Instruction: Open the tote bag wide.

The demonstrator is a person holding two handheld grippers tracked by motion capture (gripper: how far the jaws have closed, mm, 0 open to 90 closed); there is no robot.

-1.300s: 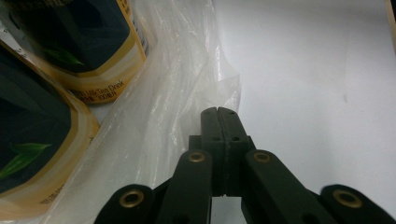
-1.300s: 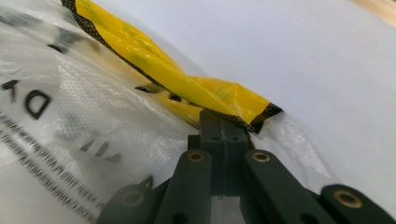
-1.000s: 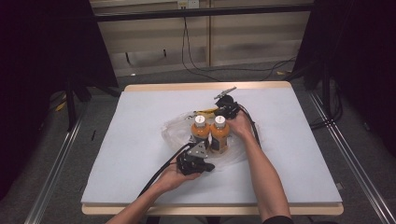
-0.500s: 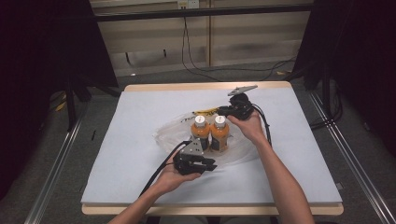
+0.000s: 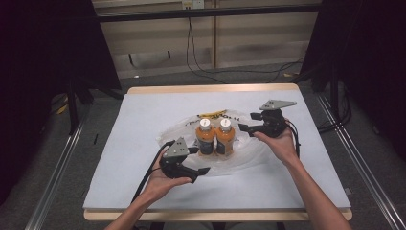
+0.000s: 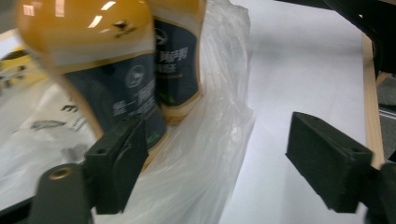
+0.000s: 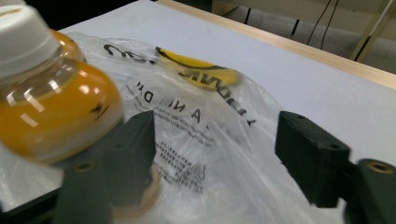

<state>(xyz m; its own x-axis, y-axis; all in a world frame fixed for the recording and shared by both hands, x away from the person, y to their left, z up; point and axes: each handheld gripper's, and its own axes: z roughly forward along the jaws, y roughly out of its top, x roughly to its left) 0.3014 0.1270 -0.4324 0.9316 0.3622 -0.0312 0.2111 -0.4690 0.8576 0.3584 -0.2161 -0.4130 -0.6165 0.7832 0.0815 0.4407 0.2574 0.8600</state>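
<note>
Two orange juice bottles with white caps, one at left (image 5: 206,138) and one at right (image 5: 225,137), stand side by side on a flattened clear plastic bag (image 5: 249,155) printed with black and yellow. My left gripper (image 5: 198,161) lies just in front of the bottles, open. In the left gripper view its jaws (image 6: 222,163) gape around the bag's edge (image 6: 205,154), with the dark-labelled bottles (image 6: 180,56) close on the left. My right gripper (image 5: 246,122) hovers open to the right of the bottles. The right gripper view has one bottle (image 7: 46,107) close at left, over the bag (image 7: 210,130).
The white table mat (image 5: 143,124) has bare room on all sides of the bag. A wooden table edge (image 5: 210,89) runs along the back. Cables (image 5: 148,175) trail from both grippers toward the person. Black curtains and floor cables lie beyond the table.
My right gripper has pulled back from the bottle tops and swung out to the right. My left gripper has shifted slightly forward and to the right. The bottles stand where they were.
</note>
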